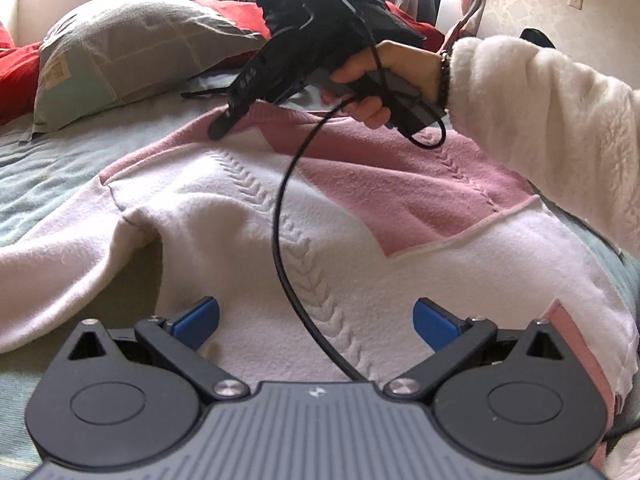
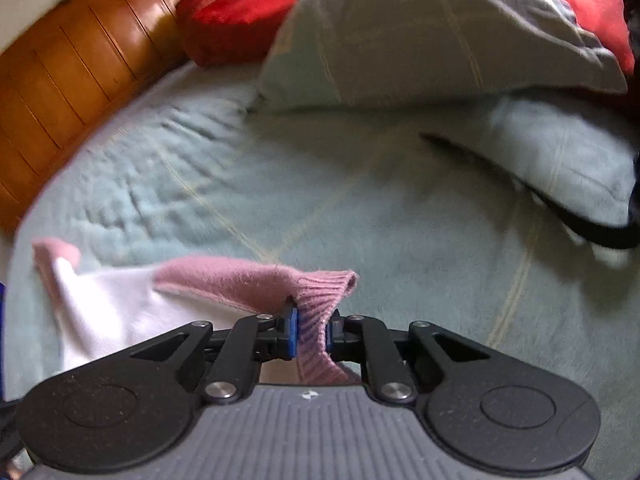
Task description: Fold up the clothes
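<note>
We find the sweater (image 1: 320, 216) spread on the bed (image 2: 360, 184). The right gripper (image 2: 311, 334) pinches only its ribbed pink edge; we judge it may slip free. The left gripper (image 1: 316, 320) hangs spread above the cloth, holding nothing.

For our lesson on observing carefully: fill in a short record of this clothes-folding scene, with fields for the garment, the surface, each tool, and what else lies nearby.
garment: pink and white sweater, spread out flat
surface: pale green bed cover
right tool: shut on the sweater's pink ribbed edge
left tool: open, above the white part of the sweater, holding nothing
nearby: grey-green pillow, red cushion, wooden headboard
</note>
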{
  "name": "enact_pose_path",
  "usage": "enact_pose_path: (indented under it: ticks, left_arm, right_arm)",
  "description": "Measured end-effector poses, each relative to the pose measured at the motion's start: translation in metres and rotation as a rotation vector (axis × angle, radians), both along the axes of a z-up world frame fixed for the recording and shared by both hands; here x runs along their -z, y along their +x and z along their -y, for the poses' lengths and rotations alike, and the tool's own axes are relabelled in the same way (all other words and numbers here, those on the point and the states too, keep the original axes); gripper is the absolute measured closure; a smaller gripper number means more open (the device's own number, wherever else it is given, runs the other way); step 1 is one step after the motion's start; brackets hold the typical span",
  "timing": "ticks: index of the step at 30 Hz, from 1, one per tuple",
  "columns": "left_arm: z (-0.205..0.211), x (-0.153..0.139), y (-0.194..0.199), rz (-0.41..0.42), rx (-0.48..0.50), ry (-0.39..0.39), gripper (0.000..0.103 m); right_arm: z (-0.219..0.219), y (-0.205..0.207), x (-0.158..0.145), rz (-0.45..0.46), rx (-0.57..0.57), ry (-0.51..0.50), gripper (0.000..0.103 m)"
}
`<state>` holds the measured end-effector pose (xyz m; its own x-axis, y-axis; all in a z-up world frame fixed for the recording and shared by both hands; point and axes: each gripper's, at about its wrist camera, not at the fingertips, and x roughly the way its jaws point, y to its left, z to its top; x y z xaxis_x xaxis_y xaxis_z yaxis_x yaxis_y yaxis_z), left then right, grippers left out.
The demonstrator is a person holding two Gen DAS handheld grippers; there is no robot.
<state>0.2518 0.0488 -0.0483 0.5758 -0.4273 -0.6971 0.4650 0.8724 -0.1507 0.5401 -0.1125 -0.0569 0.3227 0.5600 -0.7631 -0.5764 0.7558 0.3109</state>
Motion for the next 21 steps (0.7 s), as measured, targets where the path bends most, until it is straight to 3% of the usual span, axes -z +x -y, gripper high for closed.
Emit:
enact_pose_path:
  ticks: [5,12,21]
  left_arm:
    - [0.000,-0.003,-0.002,0.006,0.004,-0.005,0.001]
    - [0.004,-0.017,-0.016,0.049,0.052,-0.029,0.001]
    - [0.019,-0.026,-0.032,0.085,0.146,-0.041,0.001]
  right_arm:
    - [0.007,-0.010,-0.017,0.039,0.020,0.010,0.077]
    - [0.061,-0.032,-0.057,0.125,0.149,-0.032,0.063]
    - [0.144,-0.066,-0.039,0.135,0.337,-0.197,0.060]
